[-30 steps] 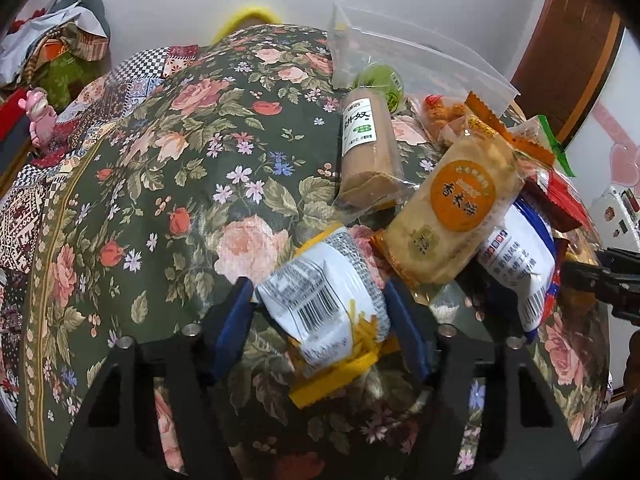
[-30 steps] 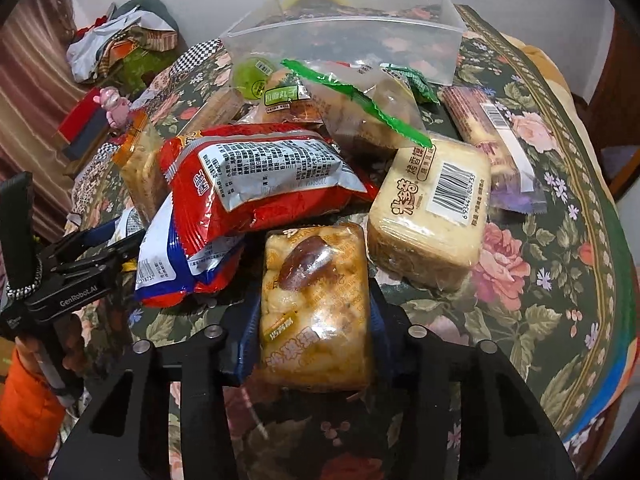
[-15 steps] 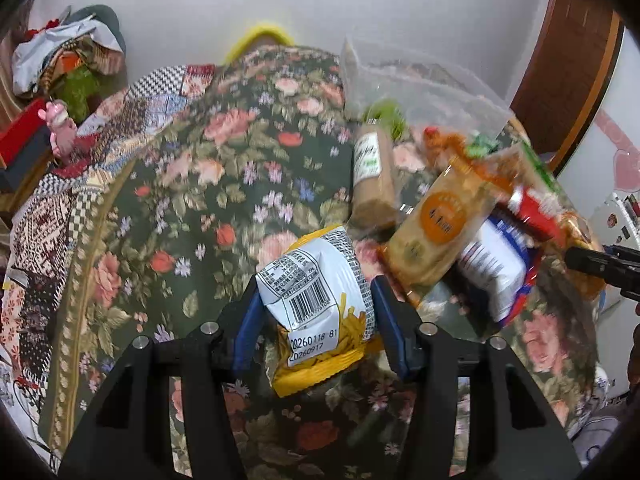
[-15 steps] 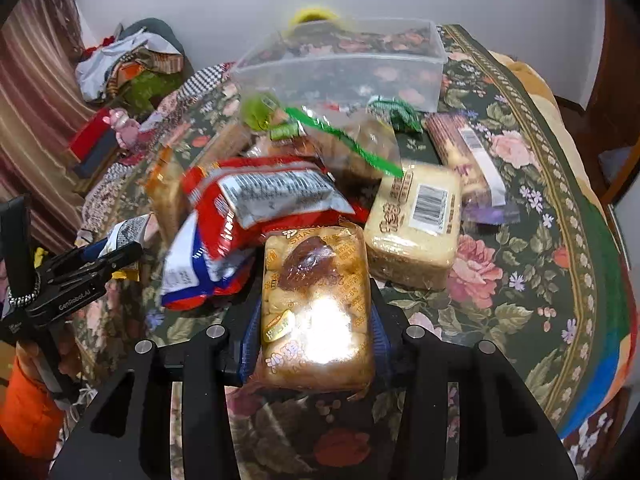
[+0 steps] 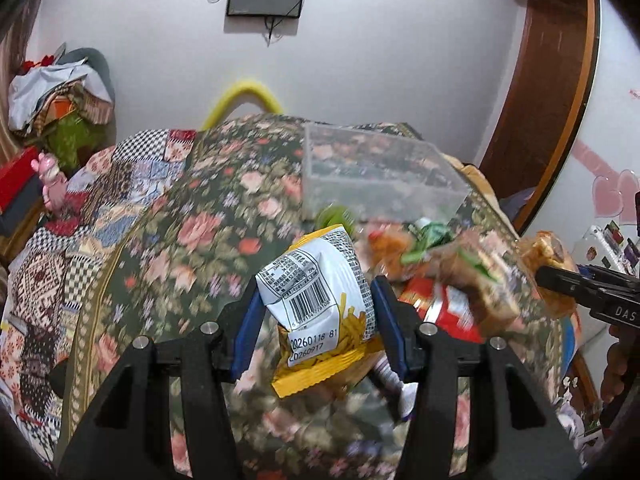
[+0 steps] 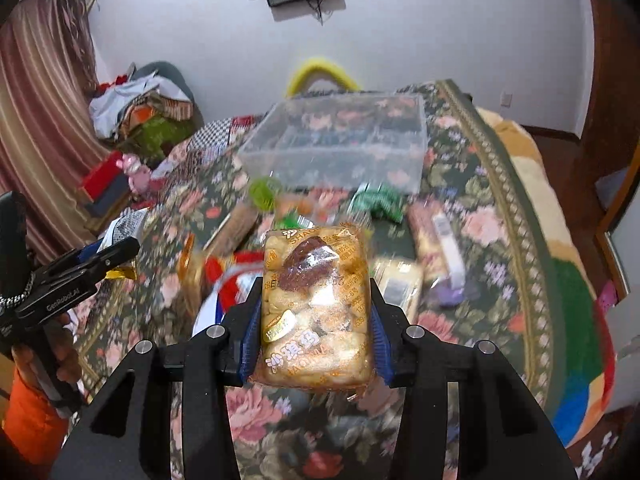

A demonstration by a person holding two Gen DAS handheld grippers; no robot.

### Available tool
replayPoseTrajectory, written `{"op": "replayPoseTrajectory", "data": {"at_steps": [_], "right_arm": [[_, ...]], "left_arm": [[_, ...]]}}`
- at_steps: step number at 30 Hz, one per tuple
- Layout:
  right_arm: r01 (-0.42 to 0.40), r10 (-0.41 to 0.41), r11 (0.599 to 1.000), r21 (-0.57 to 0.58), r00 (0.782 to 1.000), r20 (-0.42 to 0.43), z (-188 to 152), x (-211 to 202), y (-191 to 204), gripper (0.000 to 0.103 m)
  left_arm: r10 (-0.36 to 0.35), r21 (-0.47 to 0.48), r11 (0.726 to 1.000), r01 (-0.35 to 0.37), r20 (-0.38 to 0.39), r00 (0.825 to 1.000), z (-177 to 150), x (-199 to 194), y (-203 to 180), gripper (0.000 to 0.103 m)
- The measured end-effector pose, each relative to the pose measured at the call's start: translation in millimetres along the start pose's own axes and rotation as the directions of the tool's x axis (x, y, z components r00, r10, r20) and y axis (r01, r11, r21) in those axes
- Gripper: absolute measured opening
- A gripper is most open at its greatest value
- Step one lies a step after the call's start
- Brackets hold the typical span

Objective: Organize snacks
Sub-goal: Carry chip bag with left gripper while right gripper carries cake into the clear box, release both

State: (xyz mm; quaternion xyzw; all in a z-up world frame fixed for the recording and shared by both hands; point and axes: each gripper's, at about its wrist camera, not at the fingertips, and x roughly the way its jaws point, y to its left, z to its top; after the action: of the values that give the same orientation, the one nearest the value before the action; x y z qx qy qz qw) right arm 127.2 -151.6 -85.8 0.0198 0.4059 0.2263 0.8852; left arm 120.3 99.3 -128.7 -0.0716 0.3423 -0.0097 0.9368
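Two snack packets hang in mid-air above a flower-patterned bed (image 5: pixel 208 232), each lifted clear of the heap, apparently bound for the clear plastic bin (image 6: pixel 340 140) that stands open and seemingly empty just beyond the pile. The left gripper (image 5: pixel 316 320) is closed about halfway, its blue pads pinching a yellow-and-white chip bag (image 5: pixel 316 300) by the sides, barcode facing the camera and the bag's yellow bottom seam drooping below the pads. The right gripper (image 6: pixel 316 320) is closed to a similar width around a clear-wrapped block of puffed pastry (image 6: pixel 316 308), held upright and square between the pads. Both grips sit at mid-body, which likely keeps the soft packets from swinging. Beneath them the rest of the loose snacks (image 6: pixel 400 248) lie scattered between the grippers and the bin, blurred by motion; a red packet (image 5: pixel 448 308) and a green-wrapped item (image 6: pixel 380 200) are among those awaiting sorting.
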Motion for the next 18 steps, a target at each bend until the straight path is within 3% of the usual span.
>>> {"op": "replayPoseTrajectory", "data": {"at_steps": [9,18], "right_arm": [[0.014,-0.015,1.0,0.015,0.994,0.108,38,-5,-18,0.042],[0.033,-0.03,0.999,-0.02,0.99,0.136,72,19,-29,0.042]], "left_arm": [[-0.02,-0.013,1.0,0.02,0.022,1.0,49,28,-12,0.053],[-0.015,0.005,1.0,0.015,0.014,1.0,94,72,-15,0.053]]}}
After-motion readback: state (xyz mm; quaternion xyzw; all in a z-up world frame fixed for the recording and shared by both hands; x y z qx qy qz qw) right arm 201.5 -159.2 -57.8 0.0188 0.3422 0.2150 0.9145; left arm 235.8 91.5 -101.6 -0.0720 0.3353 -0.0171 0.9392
